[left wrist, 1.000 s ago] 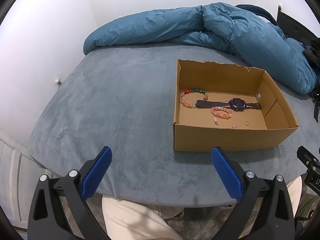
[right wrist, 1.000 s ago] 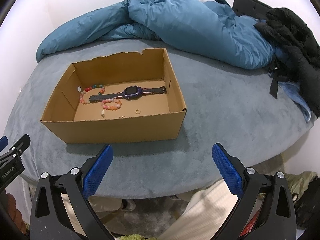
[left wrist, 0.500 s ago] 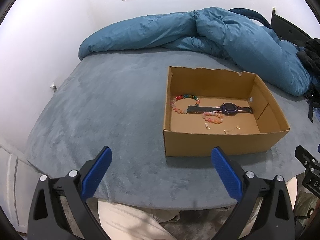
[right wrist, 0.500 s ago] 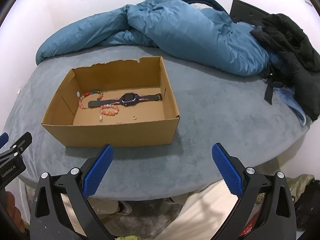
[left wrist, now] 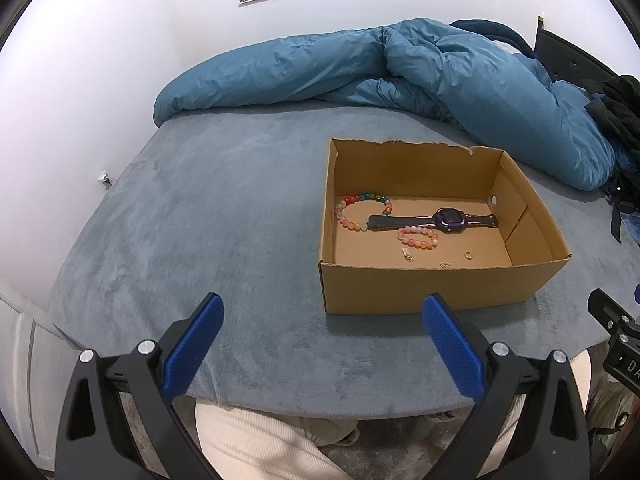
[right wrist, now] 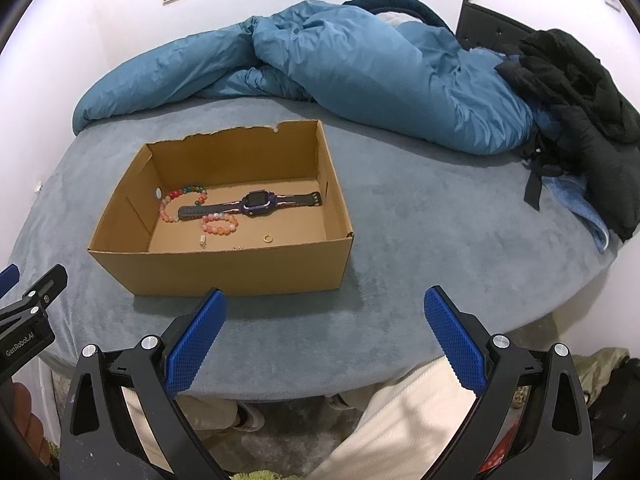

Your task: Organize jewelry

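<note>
An open cardboard box (left wrist: 440,286) (right wrist: 224,272) sits on the grey-blue bed. Inside lie a multicoloured bead bracelet (left wrist: 354,210) (right wrist: 176,200), a pink bead bracelet (left wrist: 418,237) (right wrist: 220,224), a purple watch (left wrist: 448,218) (right wrist: 258,202), a gold ring (left wrist: 468,255) (right wrist: 268,238) and small gold earrings (left wrist: 407,255) (right wrist: 204,242). My left gripper (left wrist: 322,322) hangs open over the bed's near edge, left of the box front. My right gripper (right wrist: 324,316) is open too, in front of the box's right corner. Both hold nothing.
A rumpled blue duvet (left wrist: 400,68) (right wrist: 340,64) lies along the far side of the bed. Black clothing (right wrist: 580,92) is piled at the right. A person's legs in cream trousers (left wrist: 260,440) stand below the bed edge. The wall is close on the left.
Both grippers have pulled back and tilted up, so the box looks smaller and farther and more of the wall picture shows. The jewelry has not moved.
</note>
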Motion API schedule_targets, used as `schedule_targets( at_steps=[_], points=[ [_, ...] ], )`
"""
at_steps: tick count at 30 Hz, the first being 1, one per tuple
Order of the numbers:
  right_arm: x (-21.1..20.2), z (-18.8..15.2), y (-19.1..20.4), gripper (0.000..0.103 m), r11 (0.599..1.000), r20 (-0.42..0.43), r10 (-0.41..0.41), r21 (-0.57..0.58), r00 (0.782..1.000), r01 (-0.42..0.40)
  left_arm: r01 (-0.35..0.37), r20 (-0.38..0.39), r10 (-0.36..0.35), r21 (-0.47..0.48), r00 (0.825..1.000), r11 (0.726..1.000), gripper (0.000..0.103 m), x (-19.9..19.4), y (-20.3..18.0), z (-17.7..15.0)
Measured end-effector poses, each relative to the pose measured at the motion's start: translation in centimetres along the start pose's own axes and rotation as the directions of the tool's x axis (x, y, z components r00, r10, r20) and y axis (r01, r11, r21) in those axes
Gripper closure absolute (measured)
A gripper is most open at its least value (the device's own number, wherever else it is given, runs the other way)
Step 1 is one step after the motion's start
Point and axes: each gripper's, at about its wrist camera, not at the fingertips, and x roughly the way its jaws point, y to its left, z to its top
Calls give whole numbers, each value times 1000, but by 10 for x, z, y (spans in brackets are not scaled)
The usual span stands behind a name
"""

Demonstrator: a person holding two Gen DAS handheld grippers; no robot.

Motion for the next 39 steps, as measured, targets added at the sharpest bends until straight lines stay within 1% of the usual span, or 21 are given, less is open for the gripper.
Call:
schedule_targets(
  at_steps=[39],
  points=[
    [7, -2, 4, 8, 1000, -30, 21, -8, 999, -22, -9, -35, 10, 3, 999, 1000, 5, 9, 3, -3]
  ],
)
